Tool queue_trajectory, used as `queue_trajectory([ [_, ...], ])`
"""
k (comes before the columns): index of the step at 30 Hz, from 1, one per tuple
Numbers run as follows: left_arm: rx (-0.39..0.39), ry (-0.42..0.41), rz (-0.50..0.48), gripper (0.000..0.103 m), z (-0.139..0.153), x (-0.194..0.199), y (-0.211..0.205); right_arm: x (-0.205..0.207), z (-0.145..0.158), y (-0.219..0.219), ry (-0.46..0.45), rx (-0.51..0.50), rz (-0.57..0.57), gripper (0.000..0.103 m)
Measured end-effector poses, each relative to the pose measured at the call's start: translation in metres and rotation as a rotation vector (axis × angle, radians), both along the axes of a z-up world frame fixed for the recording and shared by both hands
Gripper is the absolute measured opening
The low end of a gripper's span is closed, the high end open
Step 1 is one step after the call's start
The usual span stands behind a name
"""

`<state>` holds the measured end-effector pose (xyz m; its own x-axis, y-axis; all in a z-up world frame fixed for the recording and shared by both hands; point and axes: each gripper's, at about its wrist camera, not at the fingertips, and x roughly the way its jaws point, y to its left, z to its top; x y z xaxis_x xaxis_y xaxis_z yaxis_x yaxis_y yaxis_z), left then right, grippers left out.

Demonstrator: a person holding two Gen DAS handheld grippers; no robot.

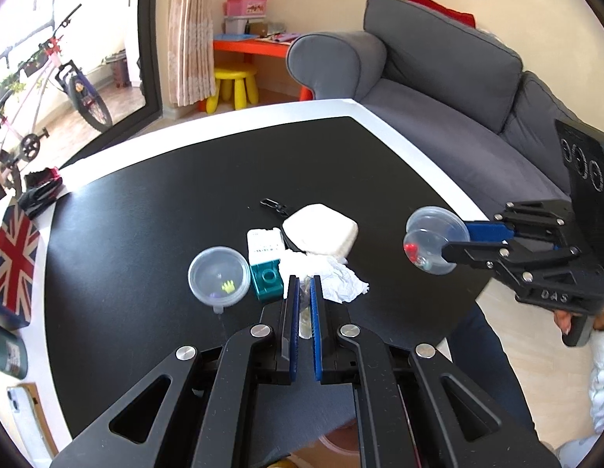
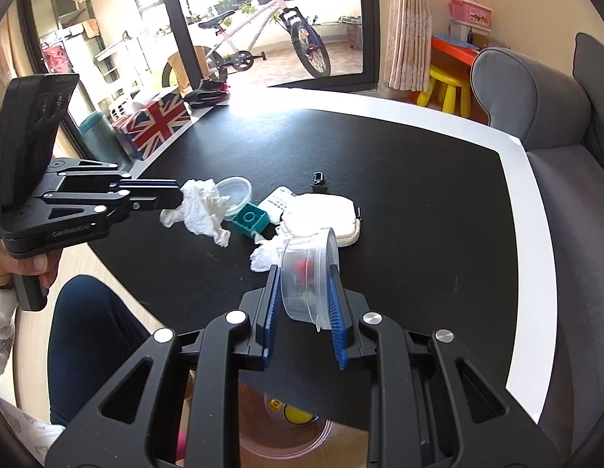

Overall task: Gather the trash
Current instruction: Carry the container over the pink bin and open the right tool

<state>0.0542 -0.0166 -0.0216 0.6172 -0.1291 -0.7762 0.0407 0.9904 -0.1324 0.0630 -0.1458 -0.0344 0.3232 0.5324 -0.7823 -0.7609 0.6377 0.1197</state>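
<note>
My left gripper (image 1: 305,284) is shut on a crumpled white tissue (image 1: 340,279), and the right wrist view shows that tissue (image 2: 200,210) hanging off its fingertips above the black table (image 2: 379,148). My right gripper (image 2: 305,273) is shut on a clear round lidded container (image 2: 307,277) with red bits inside, held tilted above the table's near edge. In the left wrist view that container (image 1: 434,240) and the right gripper (image 1: 456,240) are at the right. A second tissue (image 2: 266,255) lies on the table by a white pouch (image 2: 325,214).
On the table are a teal brick (image 2: 250,220), another clear container (image 2: 233,191), a white card (image 2: 276,202) and a black clip (image 2: 318,179). A Union Jack box (image 2: 153,121) stands at the far left. A bin (image 2: 286,433) is below the near edge, and a grey sofa (image 2: 555,156) is at the right.
</note>
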Motion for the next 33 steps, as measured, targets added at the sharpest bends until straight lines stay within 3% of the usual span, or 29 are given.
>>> queue_trajectory([
  [14, -0.035, -0.009, -0.038, 0.005, -0.003, -0.059, -0.033, -0.058, 0.001, -0.031, 0.016, 0.031, 0.026, 0.023],
  [33, -0.094, 0.052, -0.064, 0.005, -0.055, -0.115, -0.070, -0.115, -0.058, -0.058, 0.115, -0.021, 0.055, 0.023],
])
